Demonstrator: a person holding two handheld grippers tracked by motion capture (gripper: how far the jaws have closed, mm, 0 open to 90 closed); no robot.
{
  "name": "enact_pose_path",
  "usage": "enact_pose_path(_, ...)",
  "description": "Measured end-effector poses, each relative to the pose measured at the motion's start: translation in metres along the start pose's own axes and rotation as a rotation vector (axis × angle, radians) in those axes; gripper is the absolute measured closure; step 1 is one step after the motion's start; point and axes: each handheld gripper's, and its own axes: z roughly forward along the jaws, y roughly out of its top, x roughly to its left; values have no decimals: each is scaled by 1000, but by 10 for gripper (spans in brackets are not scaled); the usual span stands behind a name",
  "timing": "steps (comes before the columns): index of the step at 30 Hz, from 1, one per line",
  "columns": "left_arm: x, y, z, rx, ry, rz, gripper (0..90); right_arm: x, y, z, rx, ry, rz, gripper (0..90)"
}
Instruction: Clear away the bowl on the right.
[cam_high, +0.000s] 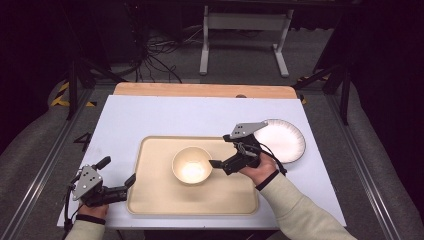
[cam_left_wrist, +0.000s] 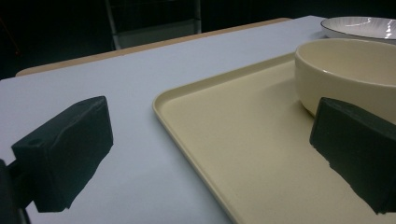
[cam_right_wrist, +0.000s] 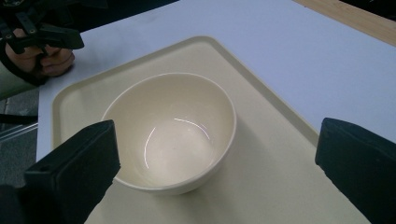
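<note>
- A cream bowl (cam_high: 192, 165) sits upright in the middle of a cream tray (cam_high: 150, 195) on the table (cam_high: 165, 115). The bowl has nothing in it.
- The right tool (cam_high: 218, 163) is just beside the bowl, on its right side. Its jaws are wide apart and hold nothing. In the right gripper view the bowl (cam_right_wrist: 173, 130) sits between and a bit beyond the two black jaws.
- The left tool (cam_high: 117, 172) is at the tray's left edge, near the front corner of the table. Its jaws are wide apart too, and hold nothing. One jaw is over the tray edge and the other is over the bare table.
- A white plate (cam_high: 285, 140) lies on the table to the right of the tray, near the right hand (cam_high: 257, 170).
- In the left gripper view the plate (cam_left_wrist: 364, 27) shows behind the bowl (cam_left_wrist: 345, 70).
</note>
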Motion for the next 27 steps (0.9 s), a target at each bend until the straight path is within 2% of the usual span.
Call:
enact_pose_path(4,0,0,0,0,1,0,2,1,-4,-5,-29,-22,-3,0)
enact_pose_path(6,0,0,0,-1,1,0,2,2,-8,-11,-58,-39,-39,0)
enact_pose_path(11,0,0,0,0,3,2,2,2,-20,-25,-136,-77,-87,0)
enact_pose_path(15,0,0,0,1,4,1,2,0,-31,-37,-192,-112,-94,0)
enact_pose_path(21,0,0,0,0,4,0,2,-3,-46,-51,-243,-174,-103,0)
enact_pose_path(23,0,0,0,0,4,0,2,-3,-49,-52,-254,-178,-102,0)
enact_pose_path(27,0,0,0,0,3,0,2,2,-57,-59,-307,-267,-137,0)
